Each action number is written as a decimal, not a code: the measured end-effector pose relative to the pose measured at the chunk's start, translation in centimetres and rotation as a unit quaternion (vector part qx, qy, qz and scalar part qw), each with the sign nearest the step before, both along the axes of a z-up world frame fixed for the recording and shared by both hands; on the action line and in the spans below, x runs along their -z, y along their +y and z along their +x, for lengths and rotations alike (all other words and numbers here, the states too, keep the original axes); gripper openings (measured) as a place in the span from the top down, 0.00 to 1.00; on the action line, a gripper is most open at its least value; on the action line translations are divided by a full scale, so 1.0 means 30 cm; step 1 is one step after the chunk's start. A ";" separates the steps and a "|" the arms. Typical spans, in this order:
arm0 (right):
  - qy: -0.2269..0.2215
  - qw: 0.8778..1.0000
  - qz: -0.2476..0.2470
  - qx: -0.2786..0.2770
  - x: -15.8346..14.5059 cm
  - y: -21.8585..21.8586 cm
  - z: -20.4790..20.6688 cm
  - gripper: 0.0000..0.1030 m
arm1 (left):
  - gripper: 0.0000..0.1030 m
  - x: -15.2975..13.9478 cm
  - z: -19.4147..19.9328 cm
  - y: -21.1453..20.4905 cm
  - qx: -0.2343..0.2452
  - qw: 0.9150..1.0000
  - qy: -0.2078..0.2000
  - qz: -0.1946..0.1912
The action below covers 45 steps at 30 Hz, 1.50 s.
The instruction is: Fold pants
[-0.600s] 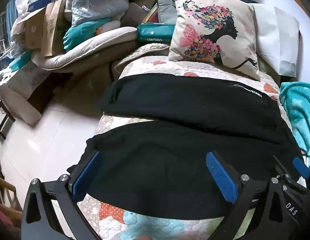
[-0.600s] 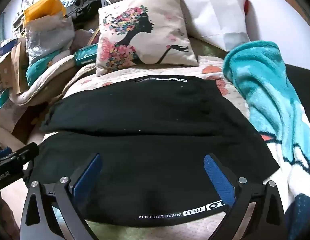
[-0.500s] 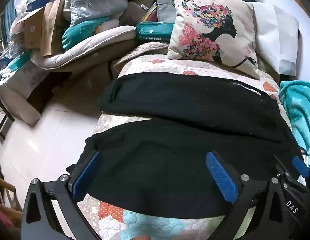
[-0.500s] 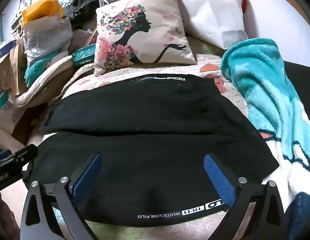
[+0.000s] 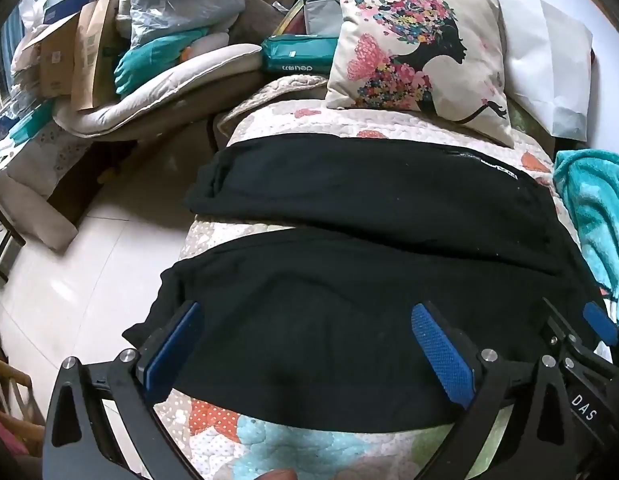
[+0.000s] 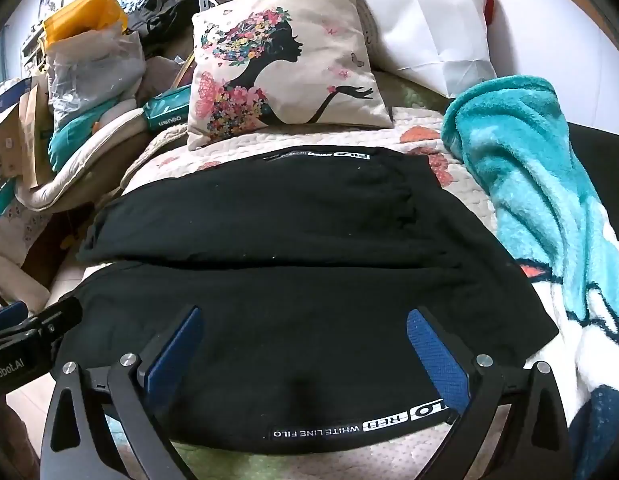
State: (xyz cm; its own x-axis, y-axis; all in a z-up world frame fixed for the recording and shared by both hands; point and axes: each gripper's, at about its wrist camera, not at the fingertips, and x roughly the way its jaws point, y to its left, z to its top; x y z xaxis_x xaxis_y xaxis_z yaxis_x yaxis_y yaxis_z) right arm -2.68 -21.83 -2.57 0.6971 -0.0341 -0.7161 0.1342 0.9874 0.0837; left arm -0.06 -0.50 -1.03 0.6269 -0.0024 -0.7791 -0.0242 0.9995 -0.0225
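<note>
Black pants (image 5: 349, 300) (image 6: 293, 288) lie spread flat across a quilted bed cover (image 5: 269, 440), both legs running left to right, one behind the other. White lettering marks the near edge (image 6: 349, 426) in the right wrist view. My left gripper (image 5: 305, 344) hovers over the near leg toward its left end, jaws wide open, nothing between the blue pads (image 5: 441, 356). My right gripper (image 6: 301, 344) hovers over the near leg's right part, also wide open and holding nothing. Each gripper shows at the edge of the other's view.
A floral cushion (image 5: 417, 44) and a white pillow (image 5: 549, 64) lean at the back. A teal blanket (image 6: 549, 200) lies bunched on the right. Left of the bed is pale tiled floor (image 5: 69, 280), with piled boxes, bags and bedding (image 5: 129, 60) beyond.
Both views have shifted only slightly; the pants lie as before. Both grippers stay wide open over the near leg.
</note>
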 end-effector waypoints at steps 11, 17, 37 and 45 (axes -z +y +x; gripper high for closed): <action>0.003 1.000 0.002 0.000 0.002 -0.005 0.001 0.00 | 0.00 0.008 -0.002 -0.005 0.001 1.000 0.001 -0.001; 0.003 1.000 0.002 0.001 0.004 -0.004 -0.001 0.00 | 0.00 0.008 -0.001 -0.010 0.002 1.000 0.001 0.002; 0.004 1.000 0.002 0.004 0.018 -0.005 -0.002 0.00 | 0.00 0.064 0.022 0.001 0.001 0.999 0.034 -0.001; 0.003 1.000 0.001 0.005 0.013 -0.007 -0.002 0.00 | 0.00 0.065 0.025 -0.003 0.002 0.999 0.035 0.002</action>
